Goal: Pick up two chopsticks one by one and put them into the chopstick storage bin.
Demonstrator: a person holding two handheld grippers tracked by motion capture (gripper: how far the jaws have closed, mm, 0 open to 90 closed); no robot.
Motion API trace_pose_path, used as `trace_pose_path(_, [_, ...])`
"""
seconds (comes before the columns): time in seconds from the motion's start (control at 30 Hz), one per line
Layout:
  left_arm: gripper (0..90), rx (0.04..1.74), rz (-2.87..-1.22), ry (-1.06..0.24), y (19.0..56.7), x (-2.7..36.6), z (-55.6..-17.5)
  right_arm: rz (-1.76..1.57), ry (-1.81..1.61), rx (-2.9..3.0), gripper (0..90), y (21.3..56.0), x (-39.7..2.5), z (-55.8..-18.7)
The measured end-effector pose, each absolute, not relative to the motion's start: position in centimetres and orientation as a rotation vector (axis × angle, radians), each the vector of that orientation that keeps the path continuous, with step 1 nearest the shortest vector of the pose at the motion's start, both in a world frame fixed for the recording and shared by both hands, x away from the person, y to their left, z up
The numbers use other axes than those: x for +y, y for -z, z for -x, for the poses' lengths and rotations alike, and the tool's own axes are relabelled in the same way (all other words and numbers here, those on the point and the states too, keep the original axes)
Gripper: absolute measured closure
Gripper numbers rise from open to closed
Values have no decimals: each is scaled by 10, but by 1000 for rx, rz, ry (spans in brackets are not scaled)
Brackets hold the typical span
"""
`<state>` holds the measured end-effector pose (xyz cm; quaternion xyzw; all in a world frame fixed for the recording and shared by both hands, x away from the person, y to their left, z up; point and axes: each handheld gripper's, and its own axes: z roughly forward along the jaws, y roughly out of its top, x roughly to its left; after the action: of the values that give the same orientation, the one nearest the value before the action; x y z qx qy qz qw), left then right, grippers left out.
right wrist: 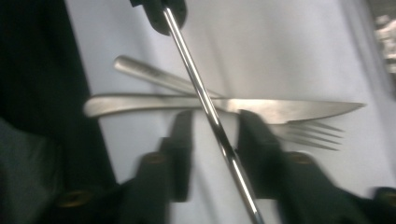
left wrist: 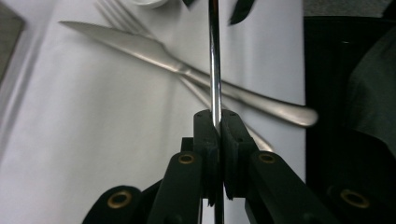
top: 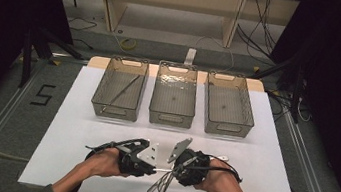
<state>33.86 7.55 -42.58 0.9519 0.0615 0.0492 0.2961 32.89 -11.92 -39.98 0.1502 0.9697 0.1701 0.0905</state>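
Left gripper view shows my left gripper point(left wrist: 217, 122) clenched on a thin steel rod point(left wrist: 214, 56), held above the knife point(left wrist: 187, 74) and fork point(left wrist: 122, 21) crossed on the table point(left wrist: 93, 154). My right gripper point(right wrist: 215, 133) straddles the rod, jaws released. I judge this a handover; next those jaws must close squarely before the left lets go.

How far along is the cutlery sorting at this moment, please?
One thin rod already lies in the left bin. The left gripper is shut on another rod, with the right gripper open around it. The knife and fork remain on the table.
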Motion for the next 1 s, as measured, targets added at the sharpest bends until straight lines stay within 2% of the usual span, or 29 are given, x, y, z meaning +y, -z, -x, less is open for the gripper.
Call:
trace_pose_path(0.1, [855, 213, -2525, -156, 424, 81, -343, -526, -601, 2832, 490, 394, -125, -331])
trace_pose_path(0.3, [855, 341, -2495, -208, 420, 94, -352, -614, -758, 2719, 394, 388, -138, -337])
trace_pose_path(0.53, [855, 477, -2436, -234, 416, 106, -361, -740, -909, 2621, 338, 388, -152, -341])
trace_pose_path(0.67, [855, 541, -2380, -208, 416, 114, -365, -800, -997, 2575, 337, 391, -161, -345])
trace_pose_path(1.0, [855, 679, -2305, -270, 411, 131, -374, -930, -1120, 2460, 304, 401, -184, -345])
